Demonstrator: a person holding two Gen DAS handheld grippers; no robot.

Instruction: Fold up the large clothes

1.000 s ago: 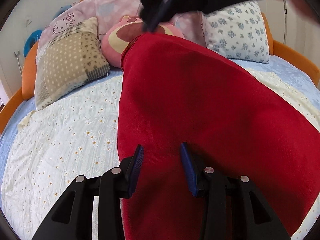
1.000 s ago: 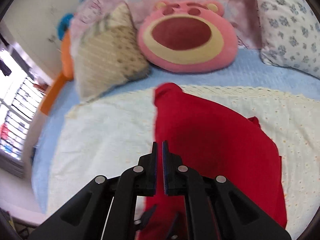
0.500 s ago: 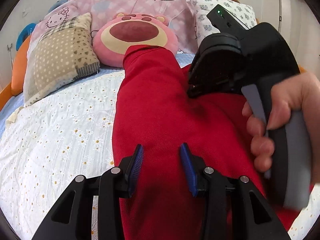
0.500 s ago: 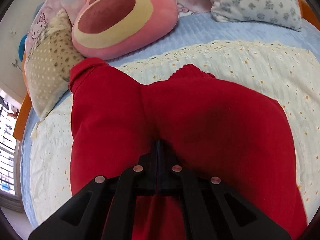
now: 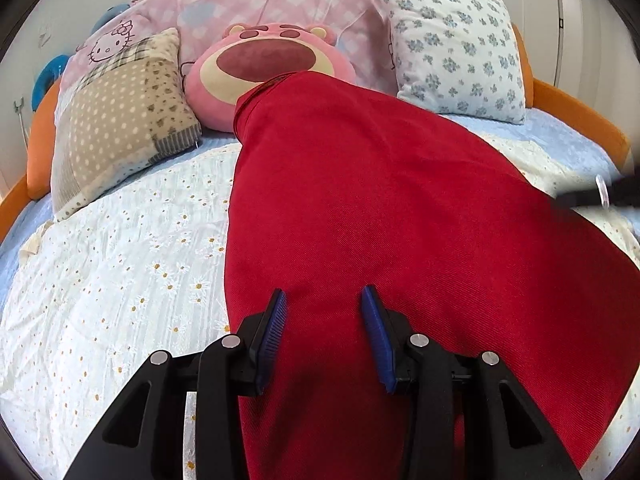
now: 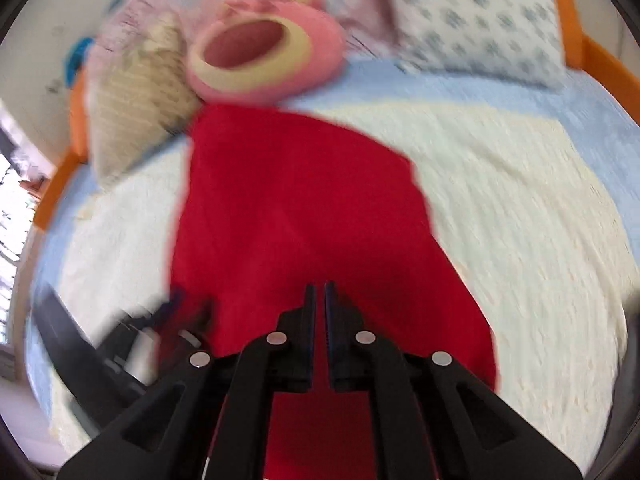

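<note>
- Red garment lies lengthwise on the bed, already narrowed to a long strip; cross folds look left to do.
- Left hand-held gripper hovers over its near end, jaws apart, grasping nothing.
- Right hand-held gripper is nearly clenched, a slit between its jaws, empty.

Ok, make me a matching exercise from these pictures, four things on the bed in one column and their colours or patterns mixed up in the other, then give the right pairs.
Things:
1. garment
2. round plush cushion
3. pillow at the right
4. pillow at the left

Looks:
A. white with small blue flowers
B. plain red
C. beige patchwork with white dots
D. pink with a dark red snout

Pairs: 1-B, 2-D, 3-A, 4-C
</note>
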